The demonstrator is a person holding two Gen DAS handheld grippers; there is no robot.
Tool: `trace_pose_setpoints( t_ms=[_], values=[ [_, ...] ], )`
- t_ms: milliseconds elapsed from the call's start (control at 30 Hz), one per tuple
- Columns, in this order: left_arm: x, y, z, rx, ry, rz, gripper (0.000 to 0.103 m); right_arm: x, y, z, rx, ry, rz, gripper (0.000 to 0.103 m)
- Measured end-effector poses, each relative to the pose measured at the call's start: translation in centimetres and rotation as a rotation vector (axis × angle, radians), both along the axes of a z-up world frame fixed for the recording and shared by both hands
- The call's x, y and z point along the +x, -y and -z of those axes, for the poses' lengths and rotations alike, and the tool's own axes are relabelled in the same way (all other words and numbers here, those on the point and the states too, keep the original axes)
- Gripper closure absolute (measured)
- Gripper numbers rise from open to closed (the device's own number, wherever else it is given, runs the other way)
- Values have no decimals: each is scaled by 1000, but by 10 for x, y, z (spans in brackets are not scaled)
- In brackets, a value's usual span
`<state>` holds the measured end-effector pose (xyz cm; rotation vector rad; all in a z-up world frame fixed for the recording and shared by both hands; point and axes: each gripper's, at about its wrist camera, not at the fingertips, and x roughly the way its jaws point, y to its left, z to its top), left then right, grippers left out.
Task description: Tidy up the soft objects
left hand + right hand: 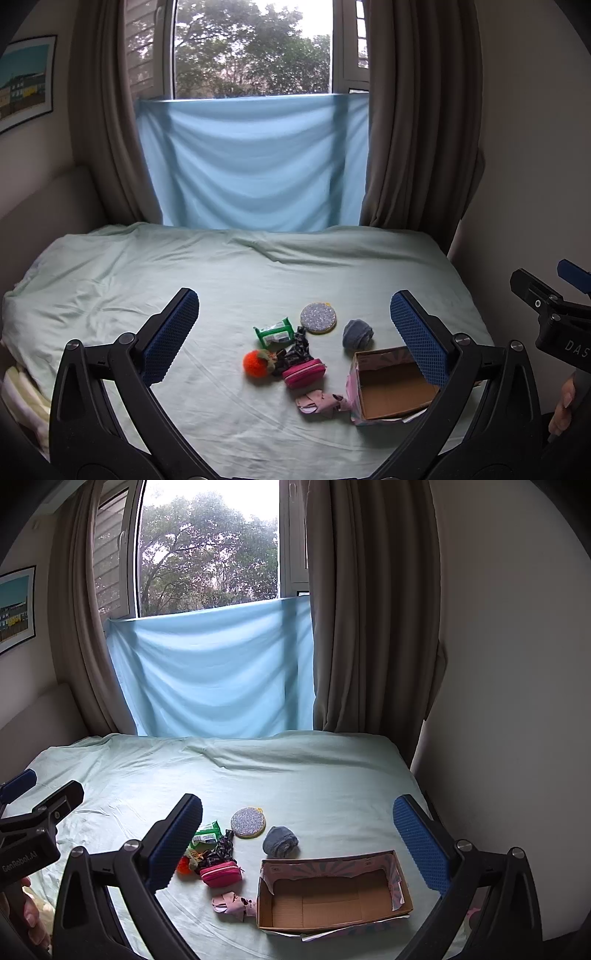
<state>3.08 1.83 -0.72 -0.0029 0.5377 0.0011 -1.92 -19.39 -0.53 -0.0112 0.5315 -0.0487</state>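
standing at the foot of the bed [332, 775], both tongs held up and back from the work, nothing gripped. left tongs [293, 334] spread wide, blue pads apart, empty. right tongs [297, 834] likewise spread wide and empty.

soft items lie in a loose cluster on the pale green sheet, just left of an open cardboard box [332, 897], which looks empty inside. judgement: box is the collecting bin, set mouth-up beside the pile so each carry is short.

cluster, far to near: glittery round pad [248, 822], green wipes packet [207, 834], rolled blue-grey sock [280, 841], dark patterned scrunchie [221, 849], orange fuzzy ball [255, 363], pink zip pouch [221, 873], crumpled pink cloth [232, 902]. pink cloth touches or nearly touches the box's left wall; sock sits just behind the box's far rim. scrunchie, ball and pouch are crowded together, touching.

room: wide bare sheet beyond and left of the cluster, free for approach. right side tighter: box near the bed edge, wall and curtain [373, 609] close by. box rim ragged with torn paper flaps; likely to snag a low entry, so dropping in from above seems safer. task not yet begun, as judged.
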Motion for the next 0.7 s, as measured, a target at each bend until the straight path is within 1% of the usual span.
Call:
trace_pose_setpoints(
  t_ms=[700],
  values=[
    [5,0,-4,2,-1,2,0,2,1,0,5,2,-4,0]
  ],
)
